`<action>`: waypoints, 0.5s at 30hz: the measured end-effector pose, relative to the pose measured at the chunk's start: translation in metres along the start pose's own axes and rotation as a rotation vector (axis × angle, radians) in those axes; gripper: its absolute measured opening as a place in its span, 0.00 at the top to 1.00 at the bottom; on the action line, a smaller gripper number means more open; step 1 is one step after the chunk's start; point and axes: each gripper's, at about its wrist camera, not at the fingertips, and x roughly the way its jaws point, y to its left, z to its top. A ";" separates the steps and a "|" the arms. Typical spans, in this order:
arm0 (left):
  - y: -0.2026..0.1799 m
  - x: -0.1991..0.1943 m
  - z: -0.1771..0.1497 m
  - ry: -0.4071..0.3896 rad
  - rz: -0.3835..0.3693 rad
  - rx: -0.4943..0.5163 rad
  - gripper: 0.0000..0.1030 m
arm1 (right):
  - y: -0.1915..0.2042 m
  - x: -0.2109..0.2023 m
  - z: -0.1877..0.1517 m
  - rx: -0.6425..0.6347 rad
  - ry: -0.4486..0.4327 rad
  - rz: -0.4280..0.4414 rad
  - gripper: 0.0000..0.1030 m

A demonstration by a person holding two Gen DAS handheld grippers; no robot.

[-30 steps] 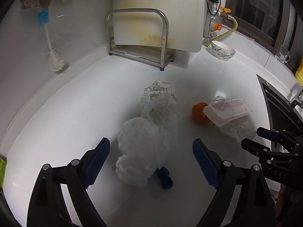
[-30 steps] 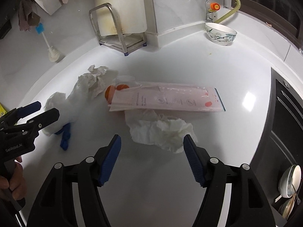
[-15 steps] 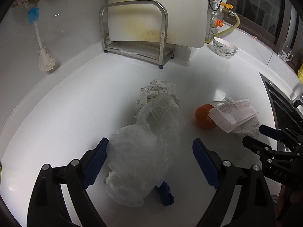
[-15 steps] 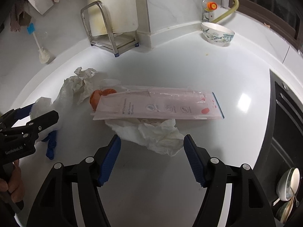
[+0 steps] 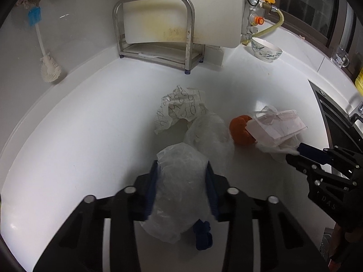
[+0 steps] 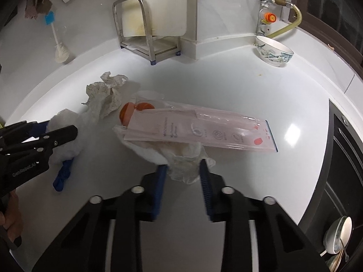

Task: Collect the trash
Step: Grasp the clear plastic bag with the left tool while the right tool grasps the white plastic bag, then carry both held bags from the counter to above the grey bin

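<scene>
On the white counter [image 5: 90, 124] lies a heap of trash. My left gripper [image 5: 182, 176] is closing, its blue pads pressing both sides of a crumpled clear plastic bag [image 5: 181, 195]. A blue scrap [image 5: 203, 235] lies under the bag. Behind are a crumpled printed paper [image 5: 179, 106] and an orange object [image 5: 239, 131]. My right gripper [image 6: 182, 172] is closing too, pads against a crumpled white tissue [image 6: 183, 163]. On the tissue rests a long clear pink package [image 6: 204, 131]. Each gripper shows in the other's view: the right gripper [image 5: 295, 153], the left gripper [image 6: 61, 133].
A steel rack [image 5: 154, 52] with a cutting board stands at the back wall. A patterned bowl [image 5: 266, 49] sits at the back right, and a brush [image 5: 48, 68] leans at the left. A dark sink [image 6: 340, 181] with dishes borders the counter on the right.
Both grippers went from wide open to closed in on the trash: the left on the plastic bag, the right on the tissue. The hands barely shifted.
</scene>
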 end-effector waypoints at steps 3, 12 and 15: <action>-0.001 -0.003 -0.002 0.006 -0.011 -0.001 0.74 | 0.001 -0.002 -0.001 0.000 0.004 0.012 0.94; 0.002 -0.030 -0.006 -0.016 -0.035 -0.023 0.76 | 0.006 -0.026 -0.009 0.025 -0.026 0.037 0.94; 0.002 -0.041 -0.008 -0.024 -0.035 -0.024 0.76 | 0.009 -0.033 -0.014 0.029 -0.025 0.038 0.94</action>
